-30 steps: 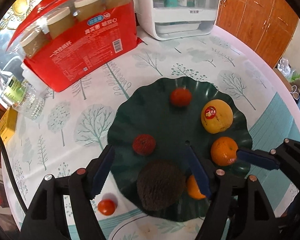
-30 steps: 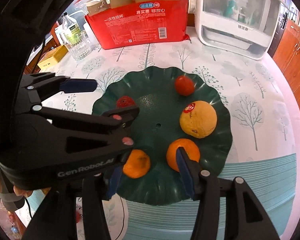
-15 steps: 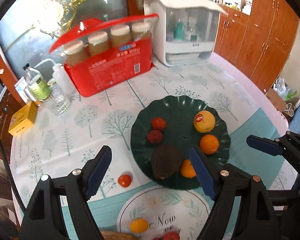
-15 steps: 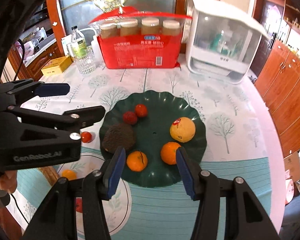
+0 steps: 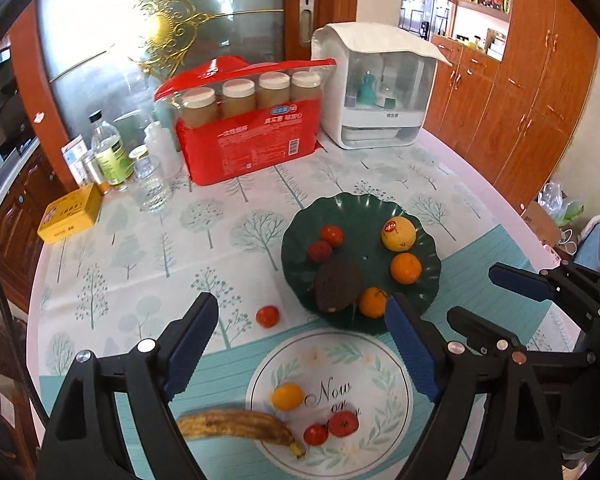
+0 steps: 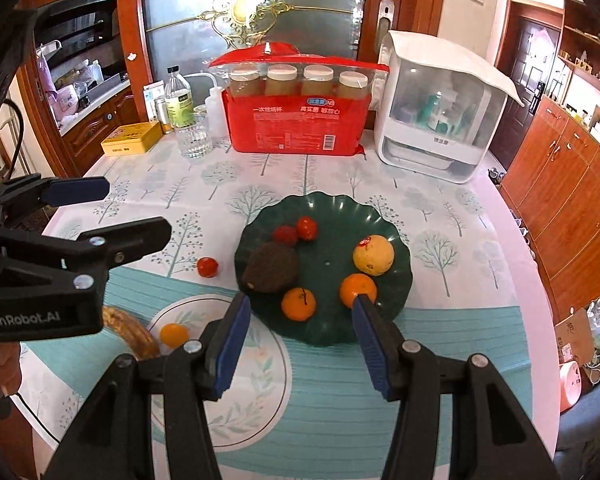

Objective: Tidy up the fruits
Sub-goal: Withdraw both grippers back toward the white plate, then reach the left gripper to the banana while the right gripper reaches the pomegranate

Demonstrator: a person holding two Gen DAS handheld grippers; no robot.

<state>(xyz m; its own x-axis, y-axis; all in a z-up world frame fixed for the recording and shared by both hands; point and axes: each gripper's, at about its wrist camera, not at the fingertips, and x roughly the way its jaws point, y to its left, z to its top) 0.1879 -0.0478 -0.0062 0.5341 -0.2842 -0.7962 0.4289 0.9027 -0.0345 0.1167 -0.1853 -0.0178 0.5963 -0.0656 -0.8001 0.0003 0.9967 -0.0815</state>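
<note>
A dark green scalloped plate [image 5: 424, 284] [image 6: 396, 240] holds a yellow fruit [image 5: 397, 233], two oranges [image 5: 405, 268] [image 5: 373, 301], a dark brown avocado [image 5: 337, 285], a red lychee [image 5: 320, 251] and a tomato [image 5: 332, 235]. On the cloth lie a loose tomato [image 5: 267, 316] [image 6: 207, 267], a small yellow fruit [image 5: 287, 397], a brown banana [image 5: 236, 424] and two small red fruits [image 5: 330, 428]. My left gripper [image 5: 300, 320] is open and empty, high above the table's near side. My right gripper [image 6: 300, 312] is open and empty, above the plate's near edge.
At the back stand a red pack of paper cups [image 5: 252, 136], a white sterilizer box [image 5: 376, 100], bottles and a glass [image 5: 152, 184], and a yellow tin [image 5: 70, 213]. Wooden cabinets [image 5: 532, 80] line the right. The table edge curves on the right.
Both grippers have pulled back and up from the plate, so more of the table shows, with the banana and loose fruits near the front. Both stay open and empty.
</note>
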